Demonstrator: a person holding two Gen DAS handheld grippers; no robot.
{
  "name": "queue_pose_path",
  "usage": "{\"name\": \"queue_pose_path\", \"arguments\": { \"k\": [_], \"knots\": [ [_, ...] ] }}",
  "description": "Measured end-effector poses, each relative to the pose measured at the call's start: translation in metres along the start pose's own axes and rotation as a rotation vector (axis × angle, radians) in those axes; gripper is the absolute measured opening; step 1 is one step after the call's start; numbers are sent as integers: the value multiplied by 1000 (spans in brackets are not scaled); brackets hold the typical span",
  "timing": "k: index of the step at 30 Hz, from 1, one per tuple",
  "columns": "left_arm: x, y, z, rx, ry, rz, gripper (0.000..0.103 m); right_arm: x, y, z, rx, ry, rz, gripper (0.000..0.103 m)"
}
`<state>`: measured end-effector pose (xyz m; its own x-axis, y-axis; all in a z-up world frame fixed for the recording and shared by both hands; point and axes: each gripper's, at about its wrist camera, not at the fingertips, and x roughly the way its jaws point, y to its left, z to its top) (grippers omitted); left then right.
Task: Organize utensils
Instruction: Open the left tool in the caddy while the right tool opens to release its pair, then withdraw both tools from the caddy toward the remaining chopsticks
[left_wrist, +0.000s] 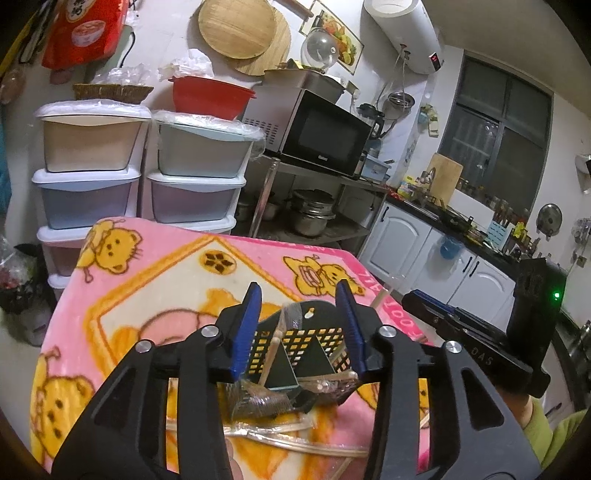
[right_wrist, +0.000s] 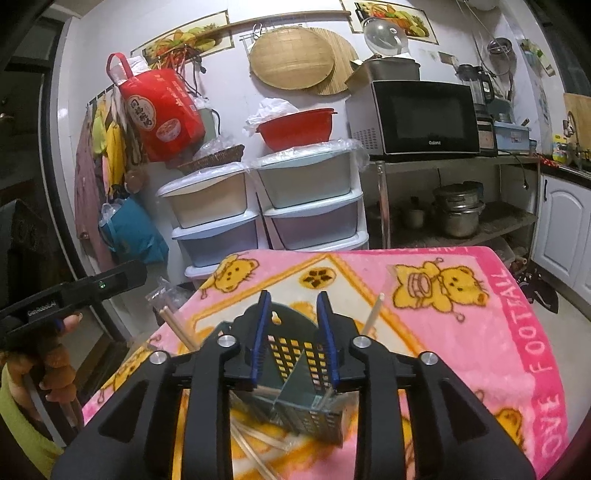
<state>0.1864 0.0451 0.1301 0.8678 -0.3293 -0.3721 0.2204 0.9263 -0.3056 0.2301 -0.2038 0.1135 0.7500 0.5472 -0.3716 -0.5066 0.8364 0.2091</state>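
A dark perforated utensil holder (left_wrist: 295, 343) with inner dividers stands on a pink bear-print blanket (left_wrist: 147, 295). Wooden chopsticks (left_wrist: 271, 352) lean inside it. My left gripper (left_wrist: 299, 328) is open and empty, its blue pads either side of the holder from above. In the right wrist view the same holder (right_wrist: 299, 373) sits between my right gripper's (right_wrist: 293, 339) open blue pads, which hold nothing. Loose chopsticks in clear wrappers (right_wrist: 255, 443) lie on the blanket in front of the holder. One chopstick (right_wrist: 371, 314) sticks up from the holder's right side, and a pair (right_wrist: 177, 325) to the left.
Stacked plastic drawers (right_wrist: 295, 206) stand behind the blanket-covered table. A metal rack with a microwave (right_wrist: 417, 118) and pots (right_wrist: 458, 214) stands to the right. White cabinets (left_wrist: 424, 251) run along the far counter. The other gripper's body (left_wrist: 480, 332) is close at right.
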Motion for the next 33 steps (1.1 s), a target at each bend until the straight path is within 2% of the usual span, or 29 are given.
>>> {"name": "queue_pose_path", "arguments": {
  "k": [3, 7, 9, 17, 24, 33],
  "knots": [
    [-5, -1, -1, -2, -9, 1, 46, -4, -1, -3, 3, 8, -3, 29],
    [-13, -2, -3, -11, -19, 0, 51, -10, -3, -8, 10, 15, -4, 33],
    [-18, -1, -6, -18, -24, 3, 58, -14, -4, -10, 11, 16, -7, 34],
    [-39, 3, -14, -49, -44, 17, 75, -28, -5, -16, 14, 16, -6, 38],
    [-48, 10, -24, -75, -36, 35, 81, -44, -5, -26, 4, 17, -11, 40],
    [-48, 21, -41, -116, -1, 63, 82, -52, -7, -40, 6, 48, -25, 41]
  ]
}}
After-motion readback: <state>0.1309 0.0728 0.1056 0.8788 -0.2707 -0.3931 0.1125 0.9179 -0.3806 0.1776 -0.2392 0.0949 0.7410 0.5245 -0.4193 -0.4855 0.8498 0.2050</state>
